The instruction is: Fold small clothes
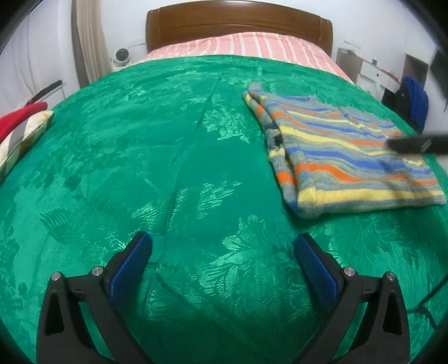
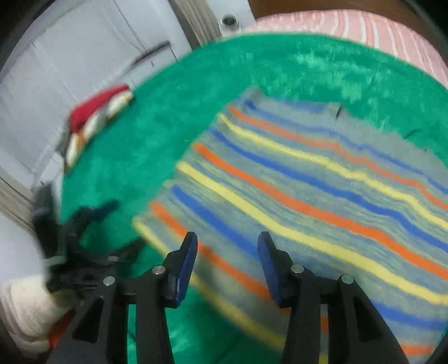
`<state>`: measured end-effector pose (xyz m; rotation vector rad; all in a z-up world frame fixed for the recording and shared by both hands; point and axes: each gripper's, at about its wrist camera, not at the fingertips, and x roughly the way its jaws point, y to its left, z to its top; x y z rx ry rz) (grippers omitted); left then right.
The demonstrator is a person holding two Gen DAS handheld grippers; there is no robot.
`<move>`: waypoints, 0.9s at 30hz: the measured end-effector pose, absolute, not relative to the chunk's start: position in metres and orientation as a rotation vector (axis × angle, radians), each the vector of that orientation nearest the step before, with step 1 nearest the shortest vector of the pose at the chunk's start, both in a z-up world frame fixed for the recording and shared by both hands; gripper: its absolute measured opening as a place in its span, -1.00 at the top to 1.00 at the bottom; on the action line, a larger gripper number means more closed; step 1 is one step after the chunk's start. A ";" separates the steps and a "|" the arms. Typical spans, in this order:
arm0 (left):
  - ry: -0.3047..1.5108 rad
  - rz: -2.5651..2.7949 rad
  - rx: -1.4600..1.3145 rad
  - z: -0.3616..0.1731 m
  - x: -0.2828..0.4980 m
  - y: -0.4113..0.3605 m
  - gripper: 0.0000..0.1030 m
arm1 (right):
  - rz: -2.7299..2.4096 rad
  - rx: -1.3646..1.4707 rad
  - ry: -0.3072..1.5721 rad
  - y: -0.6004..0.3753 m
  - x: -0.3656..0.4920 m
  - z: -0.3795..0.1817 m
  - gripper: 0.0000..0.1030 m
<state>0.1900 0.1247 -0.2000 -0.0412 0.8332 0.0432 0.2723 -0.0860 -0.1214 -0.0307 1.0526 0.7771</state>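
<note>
A striped knit sweater [image 1: 344,151], grey with blue, orange and yellow bands, lies folded on the green bedspread [image 1: 156,156] at the right. My left gripper [image 1: 222,246] is open and empty, low over bare bedspread to the left of the sweater. My right gripper [image 2: 227,246] is open and empty, just above the sweater [image 2: 308,196] near its lower left corner. The right gripper shows blurred in the left wrist view [image 1: 417,144] over the sweater's right side. The left gripper shows blurred in the right wrist view [image 2: 92,224].
A pile of folded clothes, red on top [image 1: 19,126], sits at the bed's left edge and also shows in the right wrist view [image 2: 95,117]. A pink striped sheet [image 1: 246,46] and wooden headboard [image 1: 238,22] are at the far end. A blue chair [image 1: 414,100] stands to the right.
</note>
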 end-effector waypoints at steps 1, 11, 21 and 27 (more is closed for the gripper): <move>0.833 0.043 -0.042 -0.200 0.190 0.125 -0.99 | 0.756 -0.026 0.996 -0.096 0.261 -0.106 0.09; 0.828 0.047 -0.036 -0.200 0.189 0.124 -0.99 | 0.442 -0.130 1.079 -0.192 0.234 -0.151 -0.02; 0.817 0.058 -0.024 -0.201 0.187 0.121 -0.99 | 0.348 0.033 0.911 -0.277 0.198 -0.118 -0.05; 0.817 0.064 -0.018 -0.202 0.187 0.122 -0.99 | 0.319 0.112 1.020 -0.304 0.182 -0.158 -0.04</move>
